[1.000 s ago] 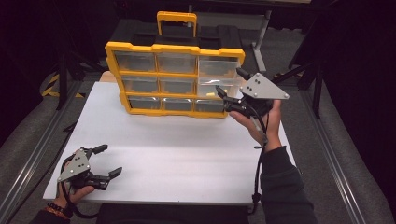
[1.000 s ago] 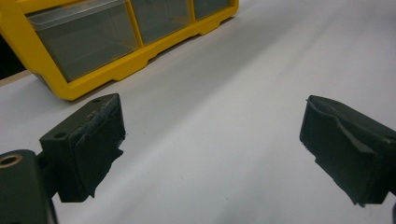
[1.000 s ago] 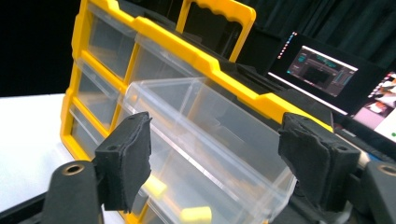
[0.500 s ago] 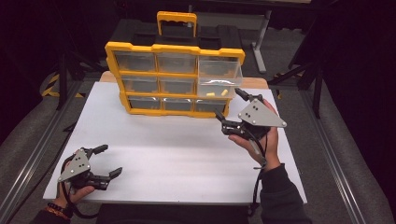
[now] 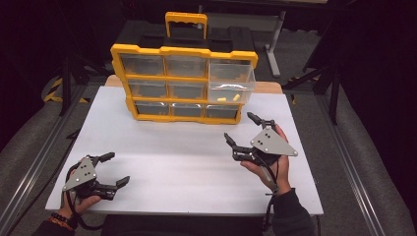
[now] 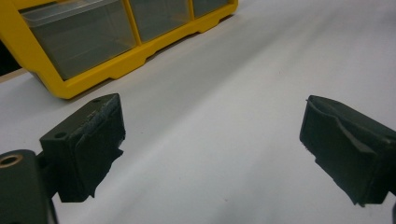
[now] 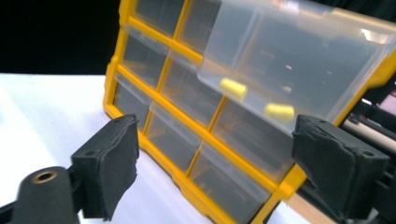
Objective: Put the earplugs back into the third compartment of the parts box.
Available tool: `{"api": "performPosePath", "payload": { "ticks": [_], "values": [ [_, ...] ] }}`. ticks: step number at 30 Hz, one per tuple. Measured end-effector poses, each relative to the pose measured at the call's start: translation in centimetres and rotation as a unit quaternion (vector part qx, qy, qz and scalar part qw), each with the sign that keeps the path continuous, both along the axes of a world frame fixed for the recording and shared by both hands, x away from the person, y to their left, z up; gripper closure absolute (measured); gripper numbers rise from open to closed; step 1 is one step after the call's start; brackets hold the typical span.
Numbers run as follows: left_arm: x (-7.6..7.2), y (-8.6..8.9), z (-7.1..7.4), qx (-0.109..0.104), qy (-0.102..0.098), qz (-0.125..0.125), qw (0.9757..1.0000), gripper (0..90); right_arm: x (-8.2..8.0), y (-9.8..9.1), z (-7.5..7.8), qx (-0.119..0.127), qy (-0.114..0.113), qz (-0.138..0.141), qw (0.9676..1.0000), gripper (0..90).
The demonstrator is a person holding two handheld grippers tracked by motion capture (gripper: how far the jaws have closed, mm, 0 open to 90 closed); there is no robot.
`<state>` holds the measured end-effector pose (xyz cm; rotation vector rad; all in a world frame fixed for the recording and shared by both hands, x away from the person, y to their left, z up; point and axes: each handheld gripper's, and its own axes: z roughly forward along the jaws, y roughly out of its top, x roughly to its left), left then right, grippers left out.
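While both sets of jaws stand released and empty, the right gripper (image 5: 246, 132) faces a yellow organizer (image 5: 183, 83) at the white tabletop's (image 5: 182, 162) far edge; its protruding clear drawer (image 5: 231, 81), likely light, slick plastic, suits a front-lip grip. The left gripper (image 5: 112, 169) waits near.

Yellow drawer organizer (image 5: 182, 81) on white table (image 5: 187, 162); top-right drawer (image 5: 231, 81) pulled out, two yellow pieces (image 5: 228, 98) inside.
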<state>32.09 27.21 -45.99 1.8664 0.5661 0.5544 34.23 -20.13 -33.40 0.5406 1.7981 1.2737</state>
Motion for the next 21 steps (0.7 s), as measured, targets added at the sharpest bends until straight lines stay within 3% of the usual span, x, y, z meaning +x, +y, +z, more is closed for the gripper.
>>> {"api": "performPosePath", "payload": {
  "ticks": [4, 10, 15, 21],
  "values": [
    [0.2, -0.2, 0.0, 0.0, 0.002, 0.0, 1.0, 7.7, -0.2, 0.0, -1.4, 0.0, 0.004, -0.007, 1.0, 12.4],
    [0.2, -0.1, 0.0, -0.003, 0.001, -0.001, 1.0, 7.8, -0.1, 0.2, -3.8, -0.029, 0.036, -0.012, 0.9988, 5.7],
    [0.2, 0.0, 0.0, -0.004, -0.001, -0.001, 1.0, 7.8, -0.5, 0.5, -5.8, -0.061, 0.04, -0.024, 0.997, 4.9],
    [0.1, 0.2, 0.0, -0.003, -0.001, 0.003, 1.0, 7.7, -1.1, 0.0, -8.4, -0.073, 0.057, -0.025, 0.9954, 5.4]
  ]
}}
